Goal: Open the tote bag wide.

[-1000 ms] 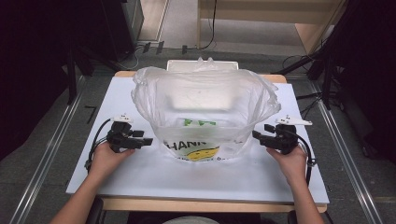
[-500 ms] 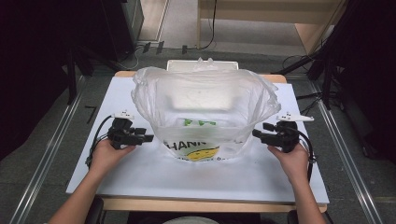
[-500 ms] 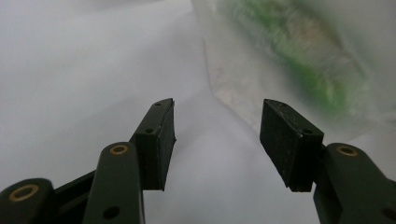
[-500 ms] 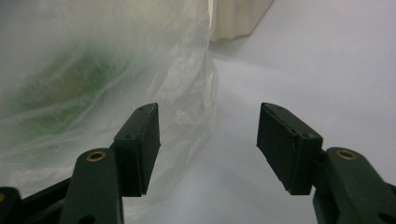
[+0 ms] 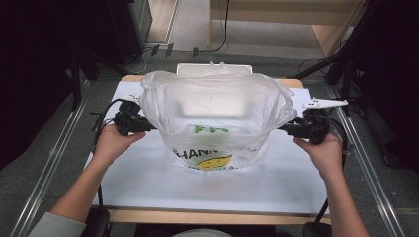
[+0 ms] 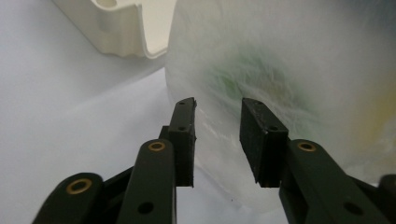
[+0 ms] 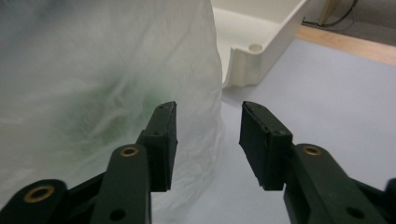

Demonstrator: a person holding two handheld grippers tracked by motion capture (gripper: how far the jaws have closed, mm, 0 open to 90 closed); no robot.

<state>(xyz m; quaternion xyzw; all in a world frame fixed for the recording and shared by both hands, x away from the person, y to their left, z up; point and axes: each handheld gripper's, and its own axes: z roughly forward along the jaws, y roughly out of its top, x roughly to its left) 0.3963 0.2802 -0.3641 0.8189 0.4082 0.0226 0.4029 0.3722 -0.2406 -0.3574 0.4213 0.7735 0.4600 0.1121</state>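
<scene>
Translucent plastic bag (image 5: 217, 123) stands puffed up on the white table (image 5: 148, 182), mouth open toward the top, between the two grippers. Printed lettering and a yellow smiley face show on its near lower side; a green-marked item sits inside, too blurred through the plastic to identify.

Left gripper (image 5: 148, 124) is at the bag's left flank. In the left gripper view (image 6: 217, 140) its jaws have just been closing and stand part-spread; the bag's bulging wall fills the gap just ahead of the pads, contact uncertain.

Right gripper (image 5: 289, 129) is at the bag's right flank. In the right gripper view (image 7: 208, 142) its jaws have likewise just been closing, still apart; the bag's edge lies by the left jaw, bare table behind the right one.

Beyond the jaws, past the bag, sits a cream plastic tray (image 7: 261, 42); the part visible holds nothing.
</scene>
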